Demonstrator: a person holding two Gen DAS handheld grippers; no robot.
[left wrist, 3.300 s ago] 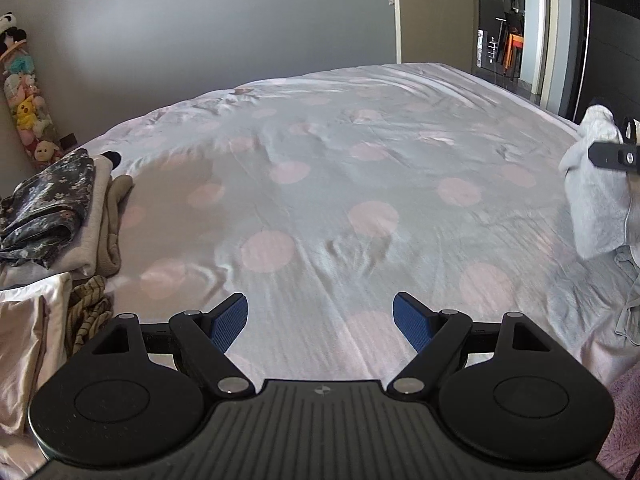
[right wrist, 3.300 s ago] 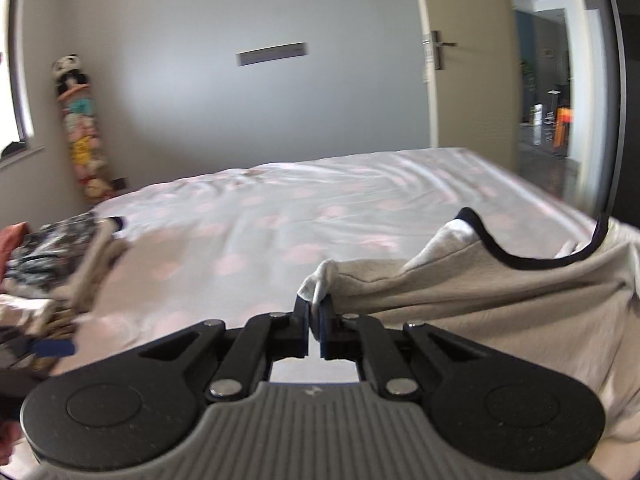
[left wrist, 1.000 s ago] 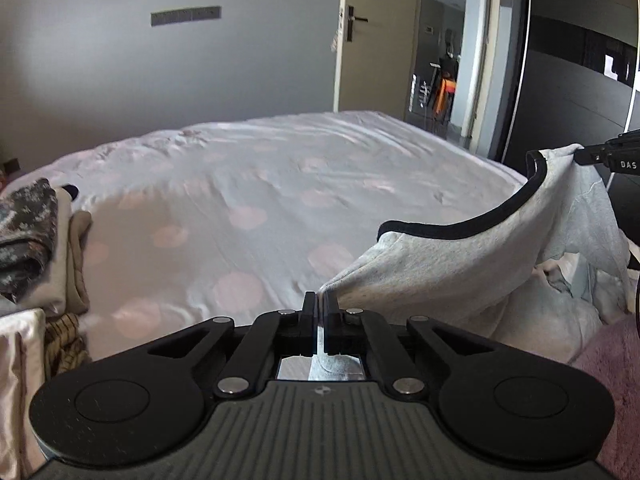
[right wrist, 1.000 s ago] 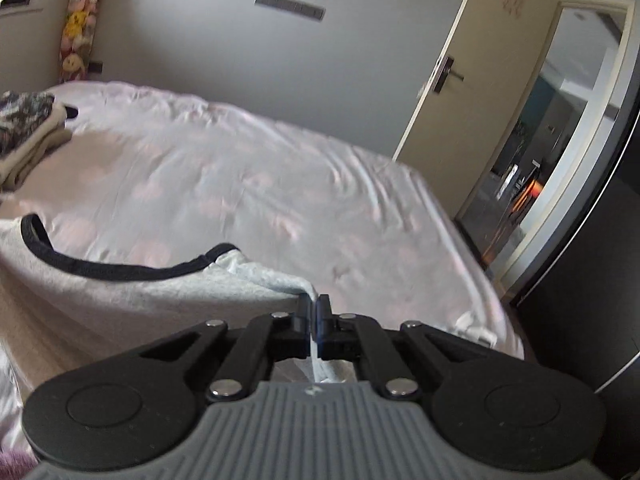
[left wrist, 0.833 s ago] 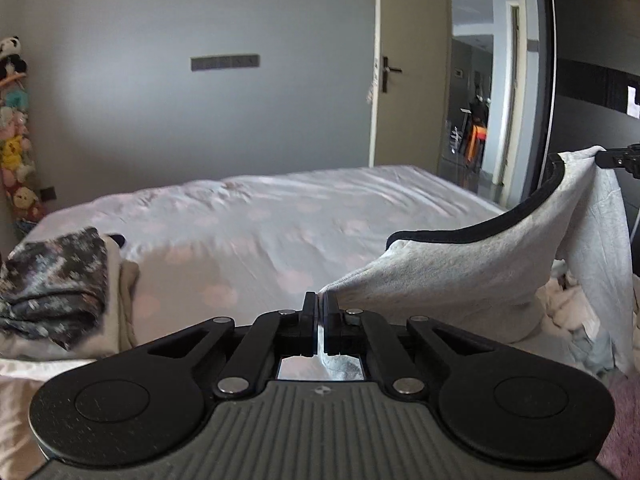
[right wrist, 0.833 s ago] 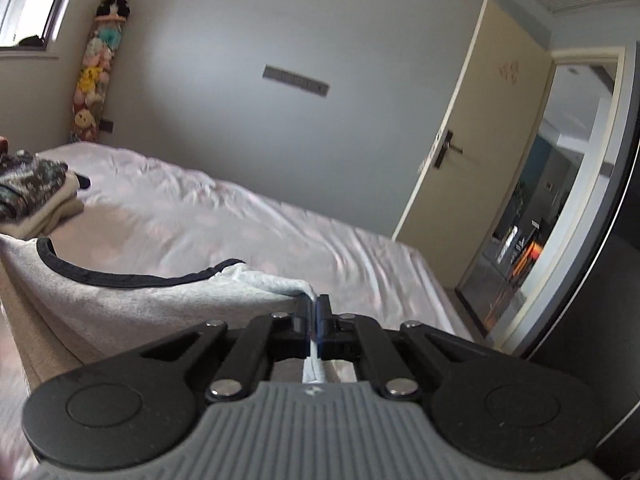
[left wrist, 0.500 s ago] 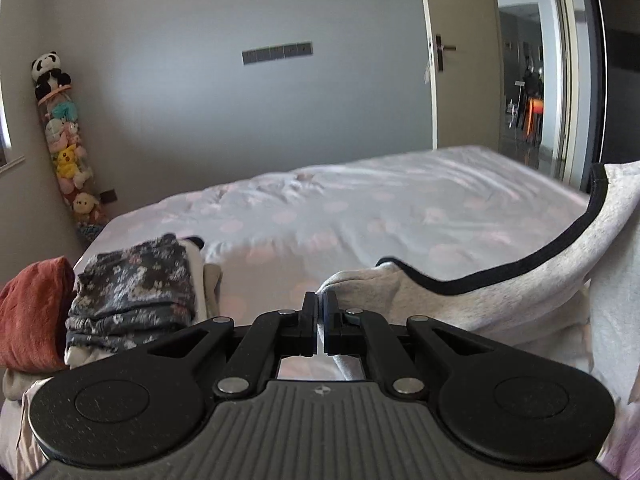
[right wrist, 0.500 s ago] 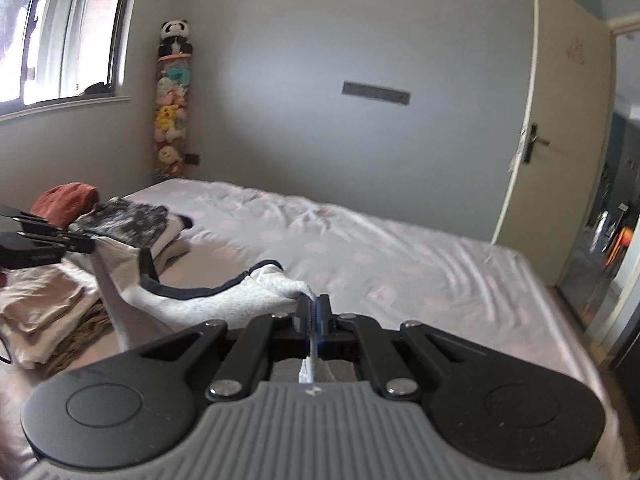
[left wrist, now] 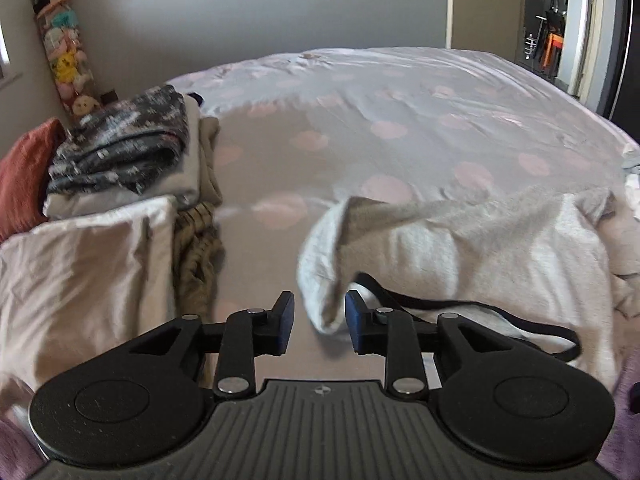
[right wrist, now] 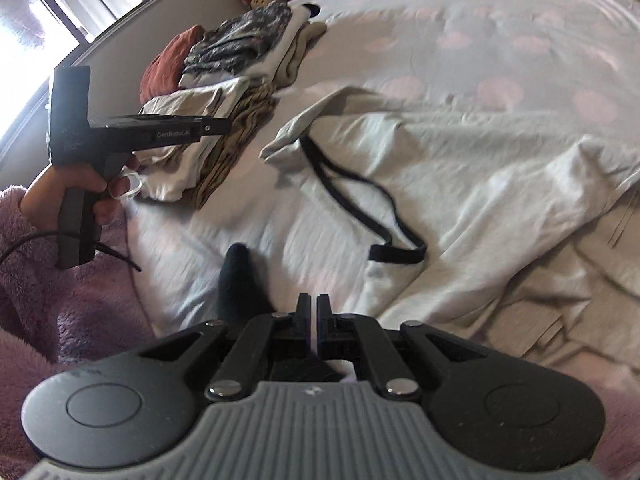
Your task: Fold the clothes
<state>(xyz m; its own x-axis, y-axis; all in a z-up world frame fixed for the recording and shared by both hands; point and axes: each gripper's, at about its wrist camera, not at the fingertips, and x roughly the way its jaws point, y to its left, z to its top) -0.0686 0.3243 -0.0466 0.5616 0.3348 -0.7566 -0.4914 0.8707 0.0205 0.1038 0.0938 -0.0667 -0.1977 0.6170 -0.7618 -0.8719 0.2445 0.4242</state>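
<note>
Lowered, left hand-held gripper (left wrist: pixel 319 326) tilts down, opening over grey garment (left wrist: pixel 460 240).

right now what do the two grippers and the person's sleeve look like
Left gripper: black linkage arms with silver pivots, blue pads, ribbed dark grey body. Right gripper: same black linkage, lighter grey ribbed body. Seen side-on, the left one has a black pistol-style handle, white lettering and a black cable. Sleeve: fluffy purple.

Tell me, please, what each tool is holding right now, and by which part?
Neither visibly holds anything: the left tool is opening off the grey top, a fold still between its jaws; the right tool is shut, apparently empty.
</note>
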